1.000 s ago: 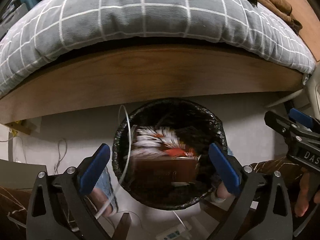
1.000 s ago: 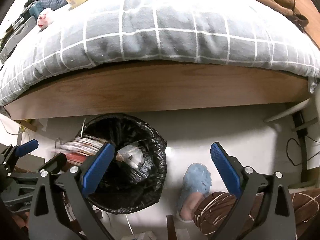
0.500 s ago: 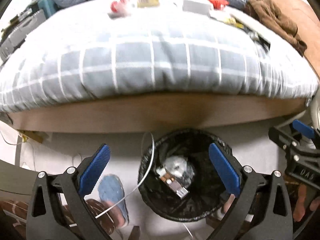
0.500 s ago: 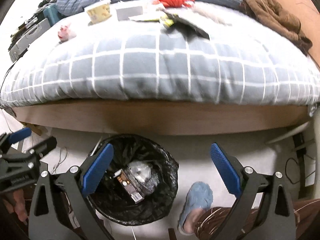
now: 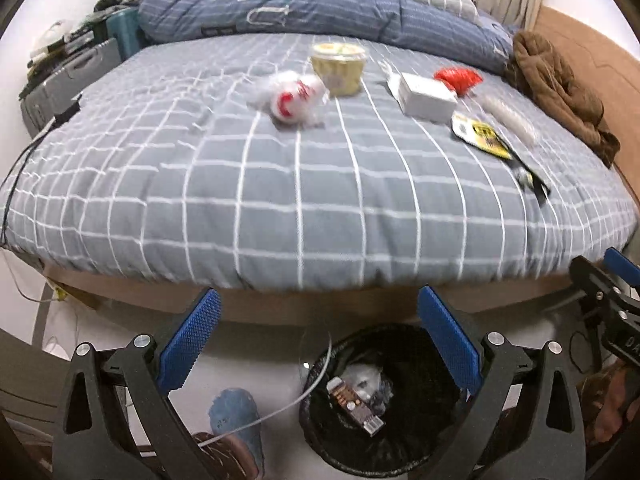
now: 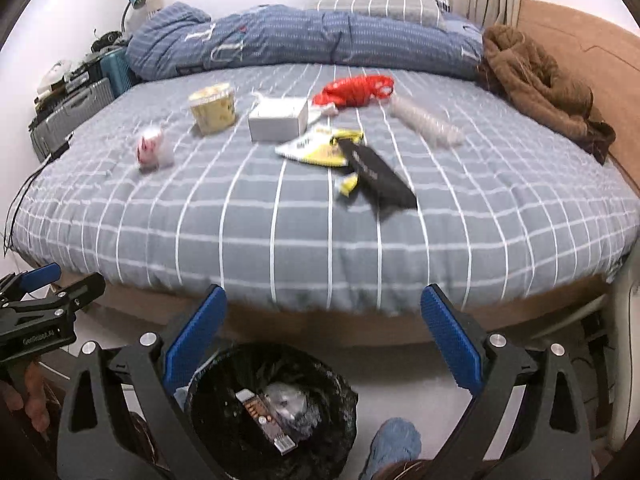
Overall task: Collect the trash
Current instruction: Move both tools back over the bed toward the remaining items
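Left gripper [image 5: 318, 338] and right gripper [image 6: 324, 334]: jaws spread wide, nothing held. Trash bin [image 6: 224, 440] on the floor at the bed's near edge. Yellow cup [image 6: 212, 110], white box [image 6: 278, 120] and red wrapper [image 6: 354, 88] lie mid-bed [image 6: 320, 232].

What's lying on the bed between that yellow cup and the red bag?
A white box sits between the yellow cup and the red bag, clearest in the right wrist view.

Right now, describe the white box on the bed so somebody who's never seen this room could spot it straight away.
Start at the bed with the grey checked cover and look to the litter strewn near its middle. The white box sits between the yellow paper cup and the red crumpled wrapper. It is the only plain, square-edged, unprinted thing there.
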Tool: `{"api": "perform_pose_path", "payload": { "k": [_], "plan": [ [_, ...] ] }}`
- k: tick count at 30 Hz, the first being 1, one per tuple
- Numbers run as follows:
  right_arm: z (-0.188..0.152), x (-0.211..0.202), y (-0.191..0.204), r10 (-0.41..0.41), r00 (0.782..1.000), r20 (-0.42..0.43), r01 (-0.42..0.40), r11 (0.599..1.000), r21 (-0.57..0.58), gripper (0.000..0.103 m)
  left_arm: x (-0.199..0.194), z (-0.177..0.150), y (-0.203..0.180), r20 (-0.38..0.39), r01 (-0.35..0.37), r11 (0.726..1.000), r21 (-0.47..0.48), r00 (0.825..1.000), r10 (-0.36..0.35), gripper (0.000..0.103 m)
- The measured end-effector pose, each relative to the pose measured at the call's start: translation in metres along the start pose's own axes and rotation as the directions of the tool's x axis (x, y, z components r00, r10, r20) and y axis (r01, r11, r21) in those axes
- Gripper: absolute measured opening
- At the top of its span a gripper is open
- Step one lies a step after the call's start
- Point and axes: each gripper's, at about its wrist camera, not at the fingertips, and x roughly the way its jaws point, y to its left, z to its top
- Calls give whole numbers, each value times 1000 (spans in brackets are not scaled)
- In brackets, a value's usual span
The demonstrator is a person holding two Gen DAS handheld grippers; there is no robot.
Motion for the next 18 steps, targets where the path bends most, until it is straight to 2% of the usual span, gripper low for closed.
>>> {"api": "perform_pose_path", "payload": {
  "k": [9,18],
  "plan": [
    [42,8,-5,-4,999,51,5,1000,-20,94,8,46,8,52,-16,1000,-17,999,16,97],
    [76,43,-15,-14,999,35,15,999,-28,94,33,94,13,80,-32,999,-8,996,32,97]
  ]
}}
